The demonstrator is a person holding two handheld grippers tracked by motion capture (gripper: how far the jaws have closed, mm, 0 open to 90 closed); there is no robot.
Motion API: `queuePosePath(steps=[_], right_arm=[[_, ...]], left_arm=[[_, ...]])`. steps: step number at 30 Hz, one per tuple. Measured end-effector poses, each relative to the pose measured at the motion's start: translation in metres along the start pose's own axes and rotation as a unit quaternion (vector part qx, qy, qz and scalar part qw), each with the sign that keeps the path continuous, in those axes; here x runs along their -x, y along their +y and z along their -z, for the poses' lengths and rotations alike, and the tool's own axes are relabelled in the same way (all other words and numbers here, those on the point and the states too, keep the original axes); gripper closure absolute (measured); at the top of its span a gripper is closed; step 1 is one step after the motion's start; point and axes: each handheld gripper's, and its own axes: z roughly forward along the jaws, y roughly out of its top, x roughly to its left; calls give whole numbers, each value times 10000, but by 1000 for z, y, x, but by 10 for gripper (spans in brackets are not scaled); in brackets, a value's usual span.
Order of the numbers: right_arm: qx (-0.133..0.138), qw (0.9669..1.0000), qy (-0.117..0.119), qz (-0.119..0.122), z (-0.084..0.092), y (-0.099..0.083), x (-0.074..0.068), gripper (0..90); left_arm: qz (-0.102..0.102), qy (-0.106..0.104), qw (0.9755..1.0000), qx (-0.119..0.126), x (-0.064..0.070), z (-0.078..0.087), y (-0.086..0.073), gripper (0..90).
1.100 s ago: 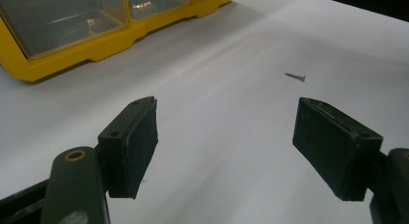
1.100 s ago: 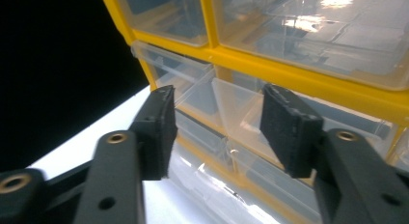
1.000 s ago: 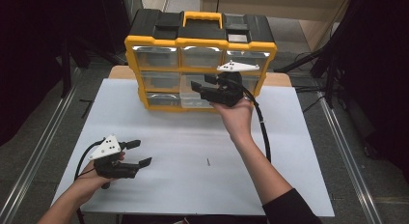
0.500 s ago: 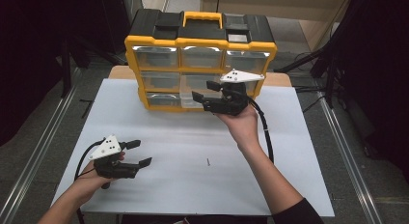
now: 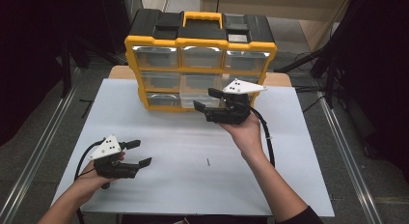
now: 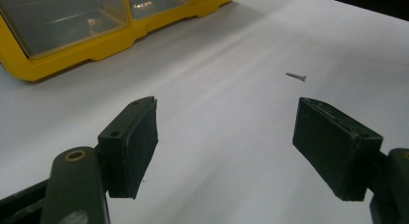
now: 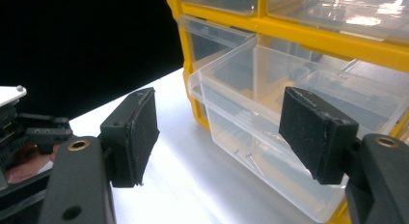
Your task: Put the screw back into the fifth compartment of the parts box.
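A yellow-and-black organiser cabinet (image 5: 200,60) stands at the far edge of the white bench (image 5: 299,151), its face showing rows of clear drawers. One clear plastic drawer (image 7: 270,122) in the bottom row is pulled partway out of the frame, and it looks empty. On the open bench surface between the two hands lies a small screw (image 5: 208,161), well apart from the cabinet and with nothing around it; in the left gripper view the screw (image 6: 295,77) lies ahead of the pads, off to the right. The right tool (image 5: 208,100) is held level just in front of the pulled-out drawer, pointing along the cabinet face. Its jaws have just been opening and stand wide, with nothing gripped; the drawer's front corner shows in the gap beyond them, not touched by either pad. The left tool (image 5: 137,153) rests low over the near left part of the bench, jaws wide apart and empty, above bare white surface.
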Motion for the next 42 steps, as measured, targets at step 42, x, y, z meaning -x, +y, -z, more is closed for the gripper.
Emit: queuePosePath(steps=[42], right_arm=[[46, 9983, 559, 181, 11, -46, -19, 295]], left_arm=[[25, -2, 10000, 39, 0, 1, 0, 241]])
